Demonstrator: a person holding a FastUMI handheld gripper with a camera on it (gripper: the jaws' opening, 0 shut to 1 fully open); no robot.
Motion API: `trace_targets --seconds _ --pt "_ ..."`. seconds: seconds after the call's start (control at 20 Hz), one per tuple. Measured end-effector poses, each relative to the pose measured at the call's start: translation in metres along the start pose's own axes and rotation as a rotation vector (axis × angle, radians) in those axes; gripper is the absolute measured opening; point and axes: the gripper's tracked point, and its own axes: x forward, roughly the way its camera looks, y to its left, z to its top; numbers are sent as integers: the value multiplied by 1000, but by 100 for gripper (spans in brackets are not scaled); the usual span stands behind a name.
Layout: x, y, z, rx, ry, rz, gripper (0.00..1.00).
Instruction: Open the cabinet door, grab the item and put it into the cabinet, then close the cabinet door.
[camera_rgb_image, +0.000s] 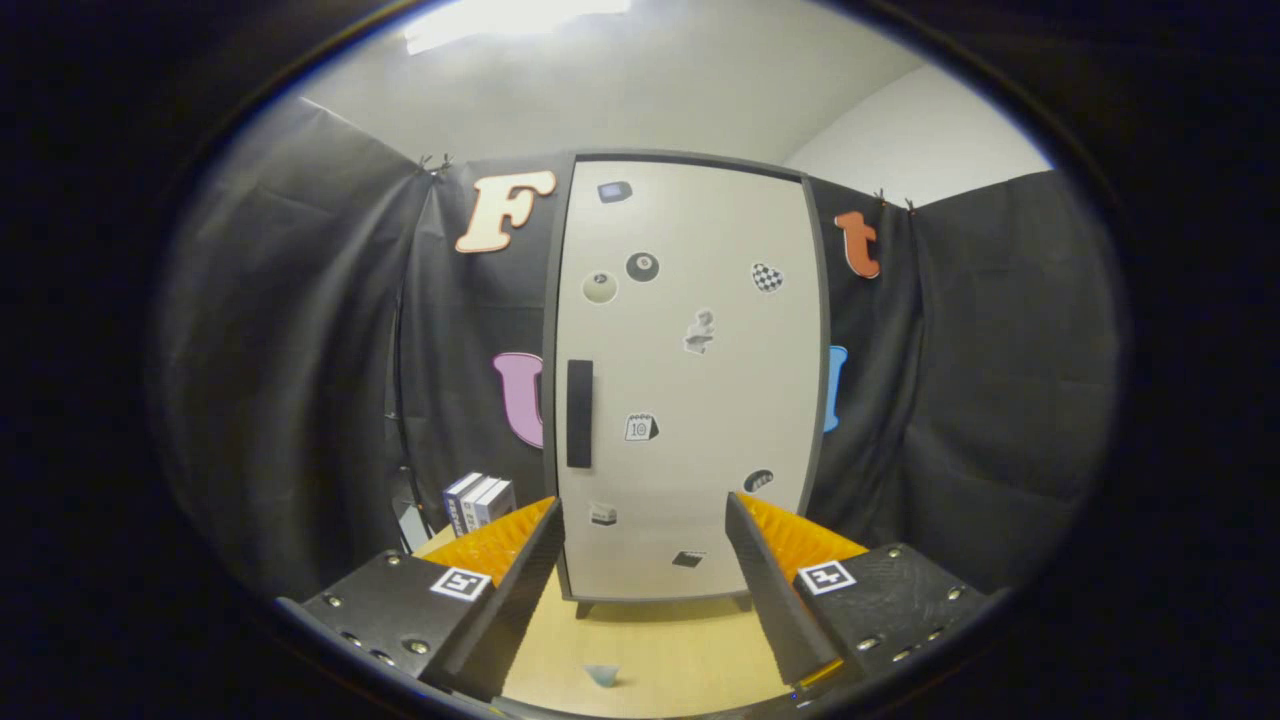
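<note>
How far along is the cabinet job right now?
Nothing looks done yet: the cabinet door is shut, its dark handle untouched. The claw is open and empty, facing the door from a distance across the wooden table. Left to do: open the door, grab the item, likely the boxes beside the cabinet, place it inside, then close the door.

The gripper has two wedge-shaped fingers with ribbed inner pads. Behind each finger sits a dark, woven-textured plate, studded with small silver screws along its outer edge. Each plate carries a square black-and-white marker near the finger's base. The fingers stand well apart, with nothing between them.
</note>
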Motion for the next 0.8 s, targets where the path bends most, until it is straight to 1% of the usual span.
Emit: trace_targets --seconds 0.25,0.8 --pt "29 15 0 5 -1 33 96" --pt "141 60 2 17 -2 101 96"
